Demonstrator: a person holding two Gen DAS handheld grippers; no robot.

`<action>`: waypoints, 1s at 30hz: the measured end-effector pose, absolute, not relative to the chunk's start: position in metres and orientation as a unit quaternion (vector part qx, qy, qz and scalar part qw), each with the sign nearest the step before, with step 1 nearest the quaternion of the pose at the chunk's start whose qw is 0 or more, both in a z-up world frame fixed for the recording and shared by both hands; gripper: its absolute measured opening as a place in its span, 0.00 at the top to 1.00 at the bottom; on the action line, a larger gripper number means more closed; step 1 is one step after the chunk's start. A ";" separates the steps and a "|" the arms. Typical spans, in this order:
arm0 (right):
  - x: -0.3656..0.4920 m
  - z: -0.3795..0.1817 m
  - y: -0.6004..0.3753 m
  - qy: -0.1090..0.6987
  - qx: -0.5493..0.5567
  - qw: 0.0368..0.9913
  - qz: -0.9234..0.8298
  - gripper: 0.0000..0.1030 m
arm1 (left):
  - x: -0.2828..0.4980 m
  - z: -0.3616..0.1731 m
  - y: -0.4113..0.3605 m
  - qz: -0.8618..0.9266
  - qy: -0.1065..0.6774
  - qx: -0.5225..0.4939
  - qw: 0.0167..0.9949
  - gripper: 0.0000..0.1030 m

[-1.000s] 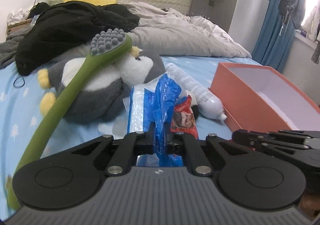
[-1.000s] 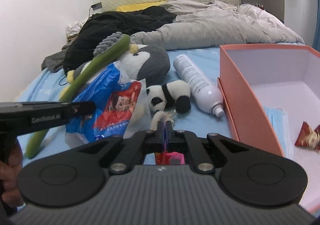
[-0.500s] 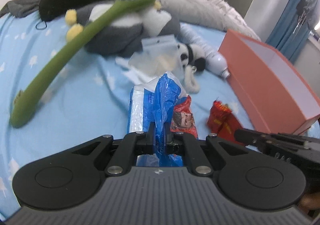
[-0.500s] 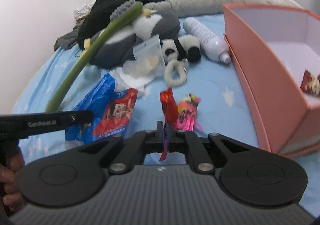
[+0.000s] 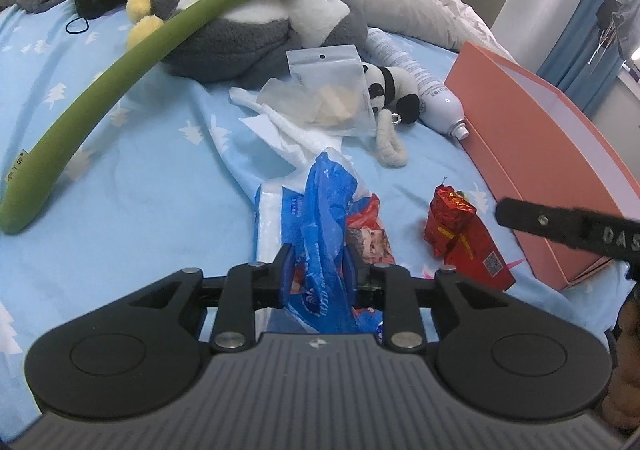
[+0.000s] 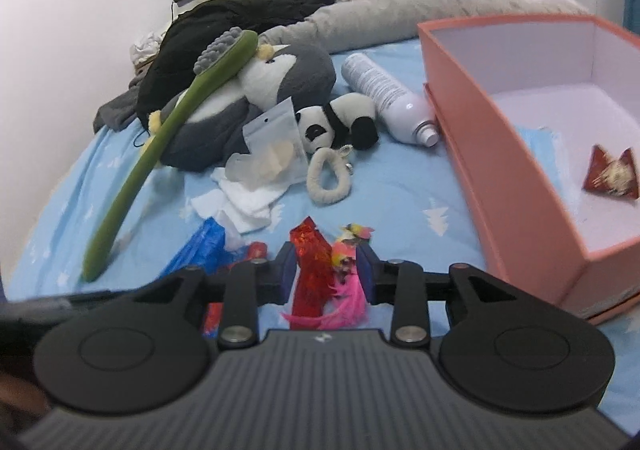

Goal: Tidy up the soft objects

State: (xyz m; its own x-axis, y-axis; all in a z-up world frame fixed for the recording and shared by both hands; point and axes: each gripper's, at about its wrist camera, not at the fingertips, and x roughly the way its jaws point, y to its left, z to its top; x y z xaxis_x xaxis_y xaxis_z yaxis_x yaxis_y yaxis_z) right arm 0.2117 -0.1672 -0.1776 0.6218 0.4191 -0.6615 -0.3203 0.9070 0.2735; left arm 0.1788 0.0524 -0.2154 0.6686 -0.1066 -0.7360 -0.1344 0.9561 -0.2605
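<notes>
In the left wrist view my left gripper point(image 5: 322, 270) hangs low over the blue sheet. Its jaws are opening, and the crumpled blue plastic bag point(image 5: 320, 210) lies loose between them on the bed. In the right wrist view my right gripper point(image 6: 326, 268) is also opening. A red foil packet point(image 6: 310, 266) and a pink feathered toy point(image 6: 348, 286) lie between its fingers, unpressed. The same red foil packet point(image 5: 460, 234) shows right of the bag, under the right gripper's finger point(image 5: 560, 226). A penguin plush point(image 6: 288, 78) and a panda plush point(image 6: 340, 118) lie further back.
An open salmon-pink box point(image 6: 500, 170) stands at the right with a red triangular packet point(image 6: 612, 174) inside. A long green scrubber point(image 5: 160, 38) leans on the penguin. A white bottle point(image 6: 384, 94), a clear zip bag point(image 5: 332, 90), a white loop point(image 6: 328, 178) and white cloth point(image 6: 244, 198) lie mid-bed.
Both grippers have sunk toward the sheet and tilted down. The left jaws, shut on the blue bag before, now stand apart. The right jaws have let go of the red packet.
</notes>
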 end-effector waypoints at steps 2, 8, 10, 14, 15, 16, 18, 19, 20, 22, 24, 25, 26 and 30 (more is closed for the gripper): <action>0.216 -0.179 -0.160 0.383 0.069 0.896 0.214 0.65 | 0.179 -0.217 0.053 0.008 0.405 -0.151 0.902 0.71; 0.228 -0.196 -0.130 0.394 0.025 0.889 0.233 0.66 | 0.181 -0.223 0.056 0.011 0.405 -0.158 0.900 0.72; 0.233 -0.204 -0.125 0.409 0.018 0.883 0.230 0.66 | 0.181 -0.224 0.058 0.010 0.405 -0.160 0.900 0.72; 0.236 -0.213 -0.119 0.427 0.009 0.875 0.228 0.65 | 0.182 -0.227 0.060 0.009 0.406 -0.164 0.899 0.72; 0.236 -0.214 -0.118 0.429 0.007 0.875 0.226 0.65 | 0.182 -0.228 0.061 0.008 0.406 -0.165 0.899 0.72; 0.236 -0.214 -0.117 0.431 0.008 0.874 0.224 0.64 | 0.183 -0.228 0.061 0.008 0.406 -0.165 0.899 0.72; 0.236 -0.214 -0.117 0.436 0.006 0.874 0.215 0.51 | 0.183 -0.229 0.061 0.006 0.406 -0.166 0.898 0.72; 0.237 -0.215 -0.116 0.439 0.002 0.874 0.209 0.47 | 0.183 -0.229 0.061 0.006 0.406 -0.167 0.898 0.72; 0.237 -0.215 -0.115 0.440 -0.001 0.874 0.207 0.47 | 0.183 -0.230 0.062 0.006 0.406 -0.168 0.898 0.72; 0.237 -0.217 -0.114 0.448 0.003 0.869 0.212 0.47 | 0.183 -0.231 0.062 0.006 0.406 -0.170 0.898 0.72; 0.239 -0.219 -0.112 0.456 0.012 0.863 0.219 0.45 | 0.183 -0.233 0.064 0.005 0.403 -0.174 0.898 0.72; 0.239 -0.221 -0.111 0.456 0.009 0.863 0.217 0.45 | 0.182 -0.233 0.064 0.004 0.402 -0.176 0.898 0.72; 0.240 -0.222 -0.109 0.457 0.006 0.863 0.216 0.44 | 0.182 -0.234 0.065 0.004 0.402 -0.177 0.898 0.72; 0.240 -0.227 -0.106 0.456 -0.006 0.863 0.217 0.45 | 0.182 -0.235 0.066 0.003 0.402 -0.181 0.898 0.72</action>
